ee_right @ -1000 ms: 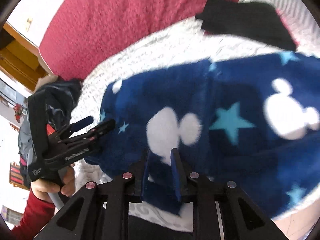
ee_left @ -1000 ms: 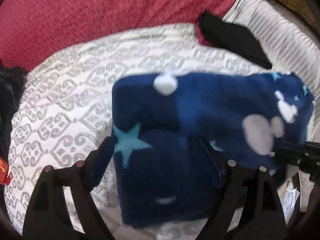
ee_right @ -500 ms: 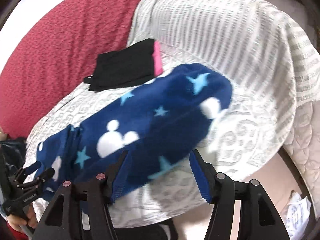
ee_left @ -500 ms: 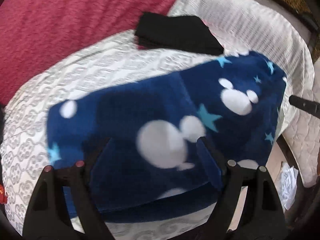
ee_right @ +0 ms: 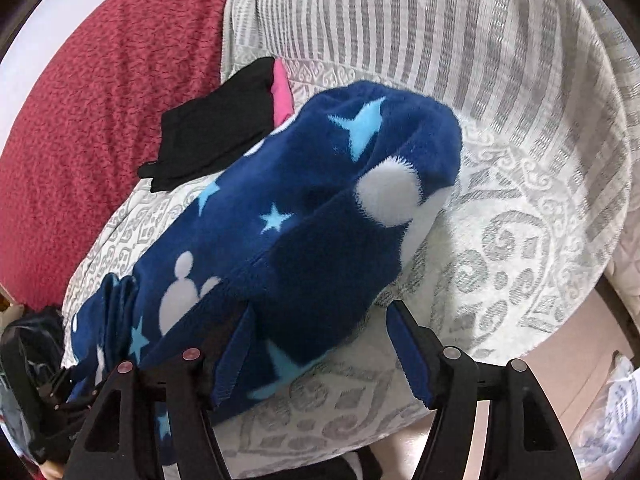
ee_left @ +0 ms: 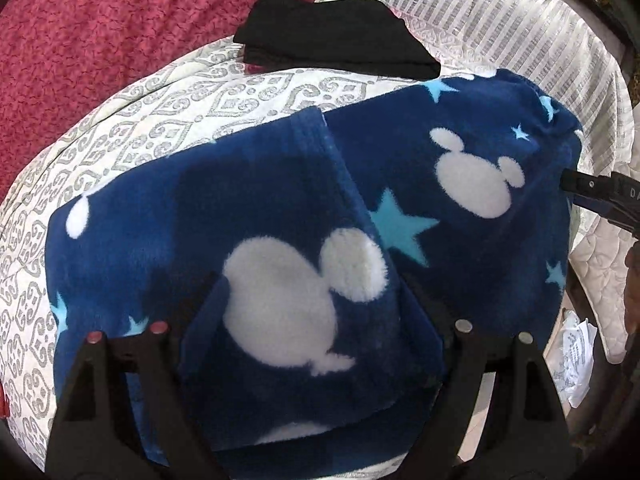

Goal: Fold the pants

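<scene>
The dark blue fleece pants with white mouse heads and light blue stars lie folded on the patterned white bedspread. They also show in the right wrist view. My left gripper is open, its jaws spread over the near folded layer. My right gripper is open, its jaws on either side of the near right end of the pants. The right gripper's tip shows at the right edge of the left wrist view.
A folded black garment with a pink piece lies beyond the pants. A red blanket is at the back left, a striped white cover at the back right. The bed edge and floor with paper are at the right.
My right gripper has opened, let go of the pants and swung to their right end. My left gripper has moved right and closer over the fold.
</scene>
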Demonstrator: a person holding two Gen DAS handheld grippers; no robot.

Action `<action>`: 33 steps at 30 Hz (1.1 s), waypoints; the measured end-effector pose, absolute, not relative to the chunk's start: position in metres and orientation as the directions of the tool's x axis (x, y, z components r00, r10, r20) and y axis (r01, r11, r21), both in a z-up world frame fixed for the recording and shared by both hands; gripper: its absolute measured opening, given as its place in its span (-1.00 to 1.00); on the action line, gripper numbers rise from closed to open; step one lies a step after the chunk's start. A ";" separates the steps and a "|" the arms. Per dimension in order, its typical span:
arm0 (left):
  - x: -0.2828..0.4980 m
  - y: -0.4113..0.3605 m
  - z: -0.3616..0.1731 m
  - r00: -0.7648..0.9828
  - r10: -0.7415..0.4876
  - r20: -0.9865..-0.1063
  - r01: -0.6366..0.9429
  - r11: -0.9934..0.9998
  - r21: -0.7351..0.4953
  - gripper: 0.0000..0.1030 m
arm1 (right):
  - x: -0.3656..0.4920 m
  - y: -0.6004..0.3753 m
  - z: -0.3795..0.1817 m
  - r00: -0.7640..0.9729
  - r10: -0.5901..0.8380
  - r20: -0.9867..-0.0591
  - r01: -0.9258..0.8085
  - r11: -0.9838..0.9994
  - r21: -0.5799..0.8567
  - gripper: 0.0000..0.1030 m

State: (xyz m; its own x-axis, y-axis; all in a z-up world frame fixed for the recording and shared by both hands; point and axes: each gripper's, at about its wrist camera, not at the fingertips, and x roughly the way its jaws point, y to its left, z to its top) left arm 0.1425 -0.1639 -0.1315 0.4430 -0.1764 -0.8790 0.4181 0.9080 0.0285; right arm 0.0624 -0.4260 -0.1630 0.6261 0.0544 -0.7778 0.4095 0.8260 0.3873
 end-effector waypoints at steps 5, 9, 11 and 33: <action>0.143 -0.167 -0.135 0.448 -0.170 -0.878 0.430 0.902 0.044 0.65 | 0.070 -0.433 -0.169 0.644 0.077 -0.761 0.405 0.810 0.425 0.51; 0.146 -0.165 -0.134 0.441 -0.180 -0.879 0.428 0.903 0.029 0.65 | 0.078 -0.442 -0.170 0.661 0.100 -0.744 0.410 0.782 0.469 0.58; 0.146 -0.164 -0.134 0.439 -0.185 -0.879 0.426 0.904 0.022 0.65 | 0.080 -0.449 -0.170 0.674 0.119 -0.729 0.416 0.754 0.508 0.59; 0.142 -0.044 -0.085 0.509 -0.361 -0.782 0.192 0.933 -0.305 0.65 | 0.100 -0.252 -0.029 0.818 0.137 -0.559 -0.091 0.990 0.109 -0.70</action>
